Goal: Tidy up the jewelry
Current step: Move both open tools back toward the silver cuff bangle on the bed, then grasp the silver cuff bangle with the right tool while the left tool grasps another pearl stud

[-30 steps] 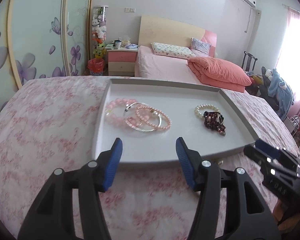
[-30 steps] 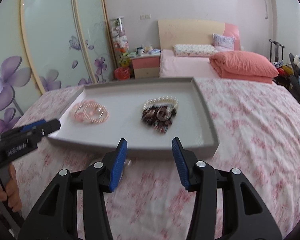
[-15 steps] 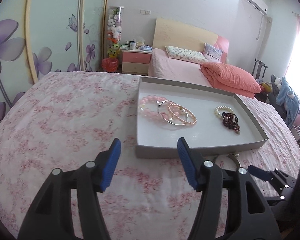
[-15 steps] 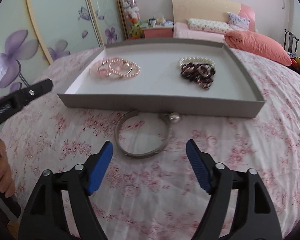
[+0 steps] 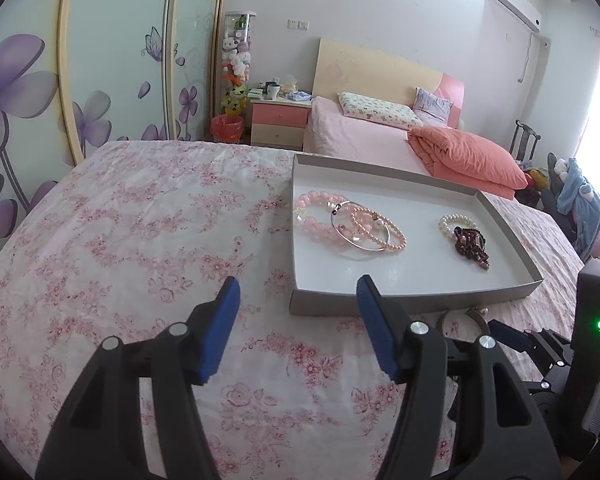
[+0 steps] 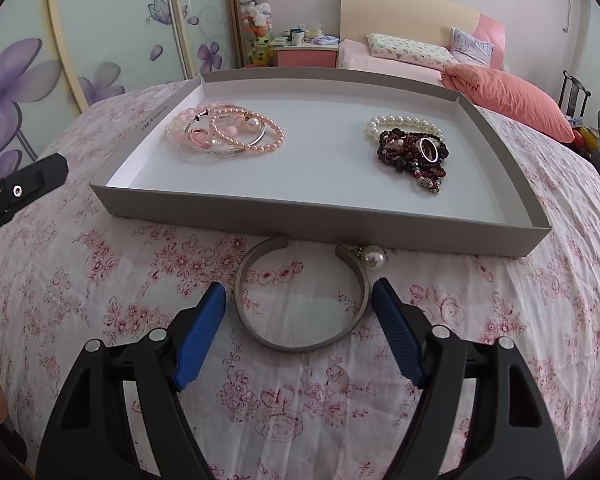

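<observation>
Cuff bangle (image 6: 302, 300) (untouched) lies between spread right gripper (image 6: 299, 308)

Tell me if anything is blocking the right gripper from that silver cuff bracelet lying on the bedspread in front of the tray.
Nothing visible does. The right gripper is open, its fingers either side of the silver cuff bracelet, with only bare bedspread around it. The tray lies just beyond the cuff's open ends, not between.

A pink bed (image 5: 364, 140) stands against the white far wall, a pink nightstand (image 5: 278, 120) beside it; flowered wardrobe doors (image 5: 100, 60) line the left.
</observation>
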`<move>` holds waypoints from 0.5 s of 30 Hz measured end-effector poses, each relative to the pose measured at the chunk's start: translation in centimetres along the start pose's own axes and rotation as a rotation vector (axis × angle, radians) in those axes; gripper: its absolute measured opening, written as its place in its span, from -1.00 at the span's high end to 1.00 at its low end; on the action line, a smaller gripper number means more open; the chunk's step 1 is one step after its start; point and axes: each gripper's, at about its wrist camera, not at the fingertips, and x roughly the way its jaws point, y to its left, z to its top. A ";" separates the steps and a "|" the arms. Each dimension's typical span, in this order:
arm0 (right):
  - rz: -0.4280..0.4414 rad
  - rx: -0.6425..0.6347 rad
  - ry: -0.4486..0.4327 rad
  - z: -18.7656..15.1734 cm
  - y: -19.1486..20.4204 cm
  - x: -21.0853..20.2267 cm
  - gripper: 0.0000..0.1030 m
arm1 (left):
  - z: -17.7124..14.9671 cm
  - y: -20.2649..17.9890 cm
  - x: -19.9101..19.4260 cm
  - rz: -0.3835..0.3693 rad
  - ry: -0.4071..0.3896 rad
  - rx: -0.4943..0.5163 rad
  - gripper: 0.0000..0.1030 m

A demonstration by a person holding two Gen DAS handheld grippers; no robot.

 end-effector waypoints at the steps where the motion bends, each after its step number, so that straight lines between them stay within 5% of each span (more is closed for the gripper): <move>1: 0.005 -0.002 0.000 0.0 0.0 0.0 -0.31 | 0.0 -0.1 0.1 0.000 0.003 0.002 -0.17; 15: -0.012 0.027 -0.003 -2.5 -4.3 -2.4 -0.30 | -1.3 -4.2 1.1 -0.053 0.046 0.079 -0.17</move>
